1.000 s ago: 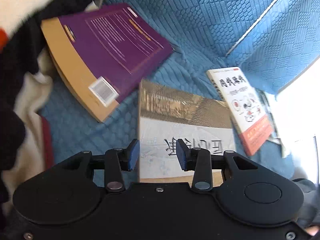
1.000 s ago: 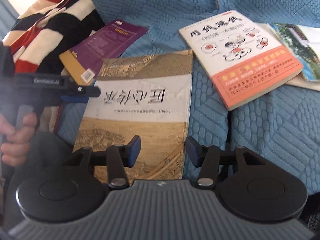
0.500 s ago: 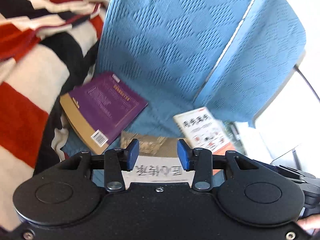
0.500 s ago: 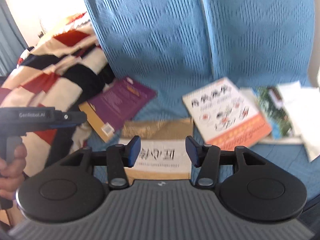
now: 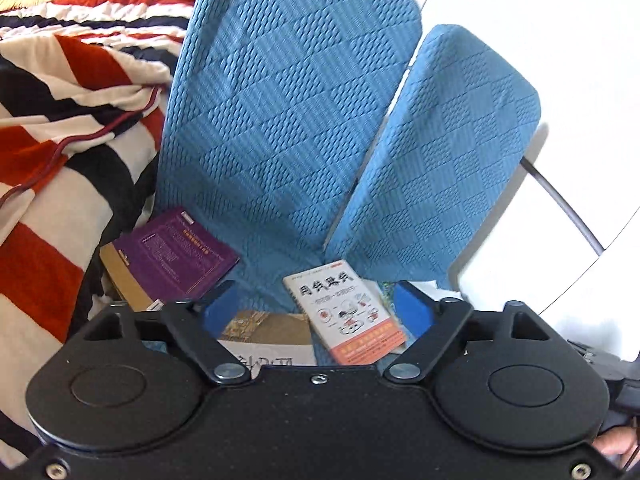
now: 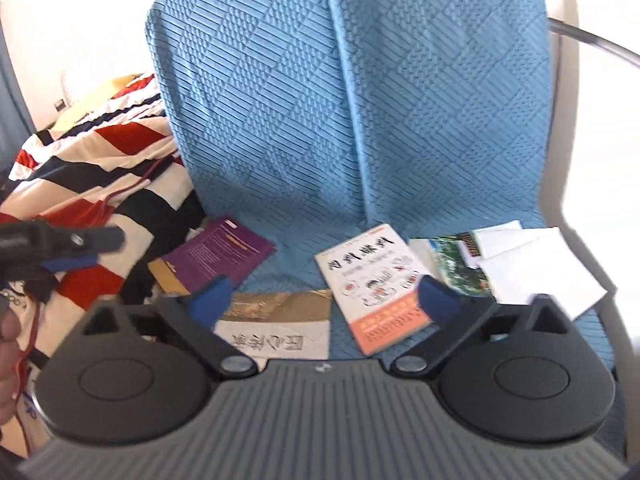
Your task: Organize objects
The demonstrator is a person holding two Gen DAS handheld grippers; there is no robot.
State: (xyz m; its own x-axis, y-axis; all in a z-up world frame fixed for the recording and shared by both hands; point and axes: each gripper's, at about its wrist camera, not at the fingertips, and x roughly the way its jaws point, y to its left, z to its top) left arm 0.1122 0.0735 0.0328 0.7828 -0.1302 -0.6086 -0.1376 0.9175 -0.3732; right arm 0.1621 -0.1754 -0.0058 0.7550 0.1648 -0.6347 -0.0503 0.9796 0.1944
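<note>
A purple book, a tan-and-white book and an orange-banded white book lie flat, closed, well apart.

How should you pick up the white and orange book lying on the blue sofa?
Probably by its orange bottom edge, coming from the near side. The white and orange book lies flat on the blue sofa with that end nearest the open right tool. Its far right side lies against a green-covered book, so there is less room there. One finger must slide underneath.

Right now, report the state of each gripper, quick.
Left gripper: open, jaws just opened wide, nothing between them.
Right gripper: open, jaws just opened wide, holding nothing.
</note>
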